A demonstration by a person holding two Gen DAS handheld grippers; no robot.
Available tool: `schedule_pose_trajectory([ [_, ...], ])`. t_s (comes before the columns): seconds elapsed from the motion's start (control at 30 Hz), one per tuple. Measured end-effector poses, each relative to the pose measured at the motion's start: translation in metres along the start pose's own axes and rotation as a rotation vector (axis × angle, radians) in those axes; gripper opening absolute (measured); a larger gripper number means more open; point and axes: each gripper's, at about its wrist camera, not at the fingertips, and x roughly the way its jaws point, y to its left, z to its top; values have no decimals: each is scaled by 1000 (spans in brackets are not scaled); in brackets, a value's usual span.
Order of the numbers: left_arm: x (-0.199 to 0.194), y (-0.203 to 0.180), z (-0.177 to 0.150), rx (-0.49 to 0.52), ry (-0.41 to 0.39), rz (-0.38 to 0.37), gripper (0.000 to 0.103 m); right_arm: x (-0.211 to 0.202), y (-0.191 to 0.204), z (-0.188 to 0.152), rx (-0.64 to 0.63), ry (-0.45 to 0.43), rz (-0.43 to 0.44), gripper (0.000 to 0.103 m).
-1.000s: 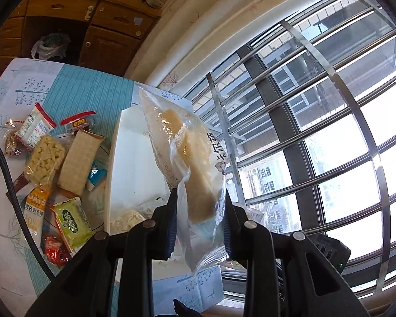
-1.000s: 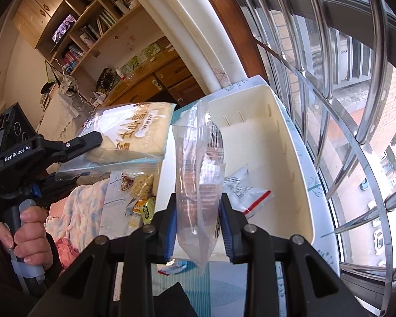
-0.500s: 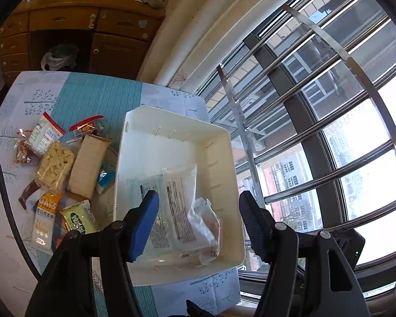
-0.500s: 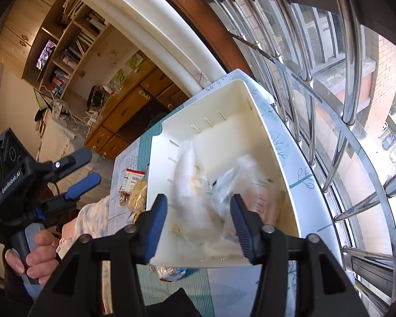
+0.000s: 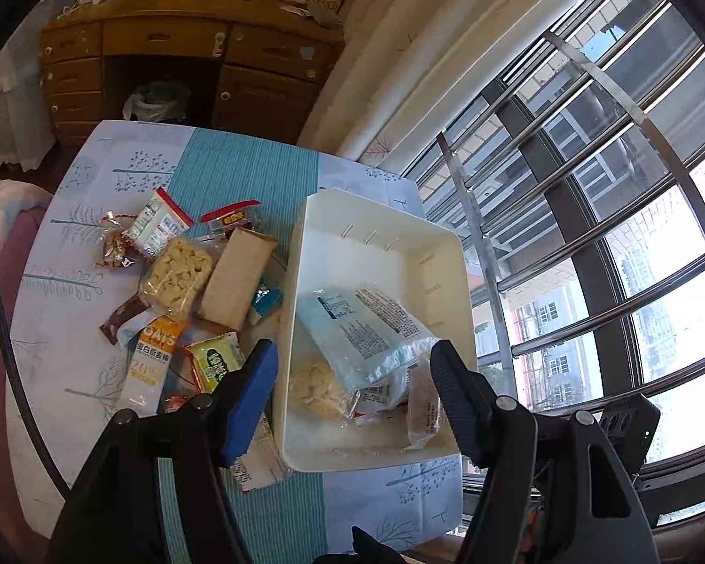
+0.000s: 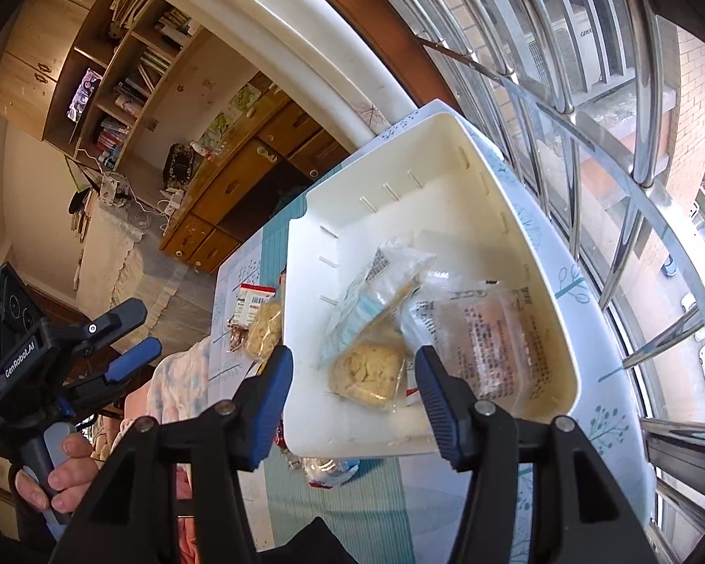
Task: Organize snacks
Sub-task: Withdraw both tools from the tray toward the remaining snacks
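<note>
Now snack bags [image 5: 366, 329] beyond left hand-held gripper [image 5: 352, 390]

I count one white bin [image 5: 449, 254] on one table [image 5: 239, 174]. Inside the bin I make out about four packets [image 5: 366, 324], overlapping, so that count is rough. Beside it on the cloth lie roughly ten loose snacks [image 5: 178, 272]. I see two grippers: left [image 5: 352, 395] and right [image 6: 352, 390].
</note>
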Motion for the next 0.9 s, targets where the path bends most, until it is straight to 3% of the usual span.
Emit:
schedule_pose_trajectory([
  [0.33, -39, 48, -13, -24, -17, 49, 72, 12, 38, -14, -27, 11, 14, 64],
  [0.47, -55, 66, -16, -12, -13, 53, 75, 16, 52, -25, -14, 13, 17, 73],
  [0.9, -89, 132, -13, 74, 55, 77, 81, 38, 104, -65, 81, -28, -6, 74],
])
